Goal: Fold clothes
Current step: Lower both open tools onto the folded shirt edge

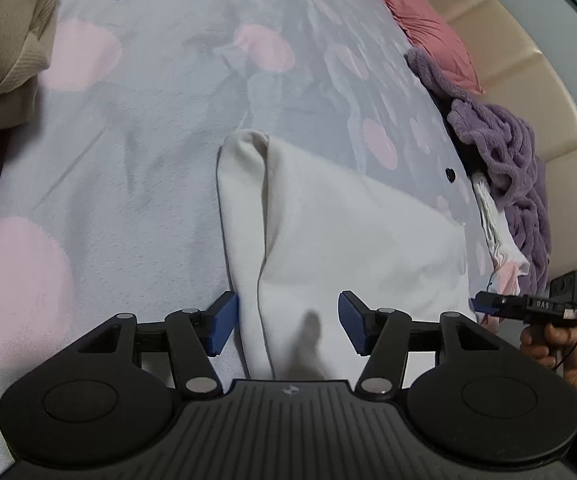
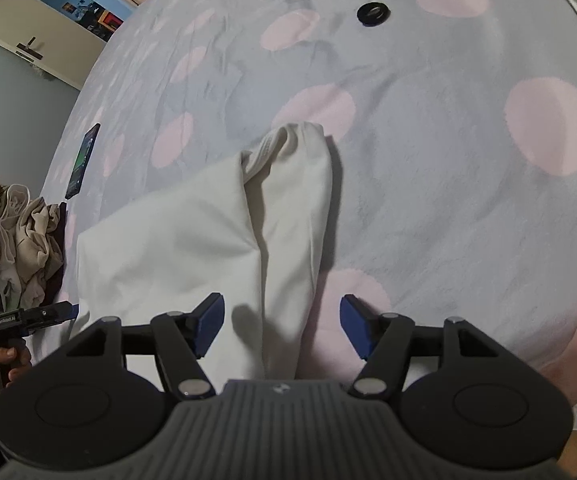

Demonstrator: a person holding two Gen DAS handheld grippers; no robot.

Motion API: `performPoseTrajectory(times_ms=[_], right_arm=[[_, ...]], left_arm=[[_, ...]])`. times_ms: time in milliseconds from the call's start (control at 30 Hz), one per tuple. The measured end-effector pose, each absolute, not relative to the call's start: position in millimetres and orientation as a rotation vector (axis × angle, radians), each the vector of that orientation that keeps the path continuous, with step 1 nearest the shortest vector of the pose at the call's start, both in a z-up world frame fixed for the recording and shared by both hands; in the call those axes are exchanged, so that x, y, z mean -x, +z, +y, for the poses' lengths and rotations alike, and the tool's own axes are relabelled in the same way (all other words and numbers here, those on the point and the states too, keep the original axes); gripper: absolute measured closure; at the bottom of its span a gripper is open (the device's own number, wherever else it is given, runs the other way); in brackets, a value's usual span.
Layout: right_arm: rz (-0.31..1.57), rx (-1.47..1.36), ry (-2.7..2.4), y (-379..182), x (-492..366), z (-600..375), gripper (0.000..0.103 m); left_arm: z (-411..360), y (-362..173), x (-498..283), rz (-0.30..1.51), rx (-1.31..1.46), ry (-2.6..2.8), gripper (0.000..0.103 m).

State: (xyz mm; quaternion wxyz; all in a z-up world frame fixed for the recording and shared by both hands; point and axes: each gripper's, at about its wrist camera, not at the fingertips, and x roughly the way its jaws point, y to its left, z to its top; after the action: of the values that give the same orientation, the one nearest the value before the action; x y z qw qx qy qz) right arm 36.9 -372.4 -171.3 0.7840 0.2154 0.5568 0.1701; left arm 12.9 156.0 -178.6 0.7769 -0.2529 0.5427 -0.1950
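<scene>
Ribbed cuff (image 2: 266, 150) of white garment (image 2: 192, 236), right wrist view only.

Dim, soft indoor light, faint shadows, strong fisheye bending, edges perhaps slightly blurred.

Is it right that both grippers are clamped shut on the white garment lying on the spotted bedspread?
Not quite. Both wrist views show the left gripper and right gripper open, blue pads apart, straddling the white garment without gripping it. It does lie on the spotted bedspread.
</scene>
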Motion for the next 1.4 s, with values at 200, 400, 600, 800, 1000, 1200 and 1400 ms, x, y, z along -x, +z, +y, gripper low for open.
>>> performPoseTrajectory(times_ms=[200, 400, 600, 800, 1000, 1200, 1400], right_arm=[[1.17, -0.319, 0.361, -167.7, -34.3, -354.3, 0.035], [1.146, -0.206, 0.314, -176.2, -25.2, -326.5, 0.017], [1.143, -0.141, 0.354, -173.4, -20.4, -311.7, 0.017], [1.147, -0.149, 0.358, -174.0, -19.3, -312.9, 0.017], [1.153, -0.14, 0.354, -173.5, -20.6, -306.5, 0.017], [1.154, -0.138, 0.353, -173.7, -20.6, -306.3, 0.017], [1.156, -0.122, 0.352, -173.0, -21.3, -305.9, 0.023]], left_arm=[[139.7, -176.4, -15.2, 1.177, 0.437, -0.409, 0.047], [115.4, -173.1, -12.7, 1.178, 0.32, -0.387, 0.032], [92.2, -173.1, -4.4, 1.164, 0.177, -0.382, 0.024], [89.2, -173.5, -5.9, 1.18, 0.155, -0.367, 0.022], [89.9, -174.3, -5.2, 1.176, 0.156, -0.368, 0.022], [89.8, -173.9, -5.5, 1.178, 0.157, -0.367, 0.022], [88.9, -172.8, -5.0, 1.176, 0.157, -0.366, 0.022]])
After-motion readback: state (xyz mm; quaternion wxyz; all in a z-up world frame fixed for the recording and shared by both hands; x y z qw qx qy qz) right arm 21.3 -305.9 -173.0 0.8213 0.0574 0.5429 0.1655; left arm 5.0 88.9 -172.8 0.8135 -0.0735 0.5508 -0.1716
